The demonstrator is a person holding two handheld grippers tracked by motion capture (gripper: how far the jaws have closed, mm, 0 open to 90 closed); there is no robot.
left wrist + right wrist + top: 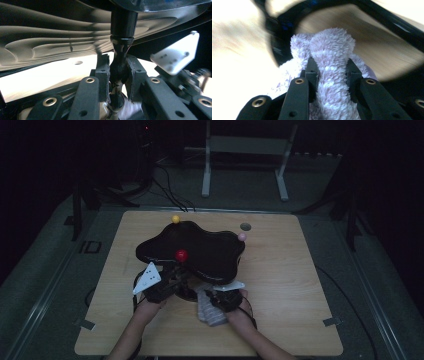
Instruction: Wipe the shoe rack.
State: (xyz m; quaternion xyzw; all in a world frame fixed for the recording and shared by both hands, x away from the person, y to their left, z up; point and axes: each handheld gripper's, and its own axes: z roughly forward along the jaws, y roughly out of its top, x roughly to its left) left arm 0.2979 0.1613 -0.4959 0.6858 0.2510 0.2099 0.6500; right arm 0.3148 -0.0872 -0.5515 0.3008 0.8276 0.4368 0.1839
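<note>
Forearms enter the high view from the near edge; on the wooden table point(280, 285) stands a black wavy-topped stand point(200, 247) bearing red, yellow and pink balls, dark room beyond. Left gripper view: left gripper point(118, 75) clamps the stand's stem point(119, 62). Right gripper view: right gripper point(331, 72) pinches a fluffy lilac cloth point(329, 50) against the stand's rim; wiping looks underway, not finished.

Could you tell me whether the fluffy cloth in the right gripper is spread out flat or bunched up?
Bunched up. The right gripper pinches the lilac cloth into a thick wad that bulges above its pads.
</note>
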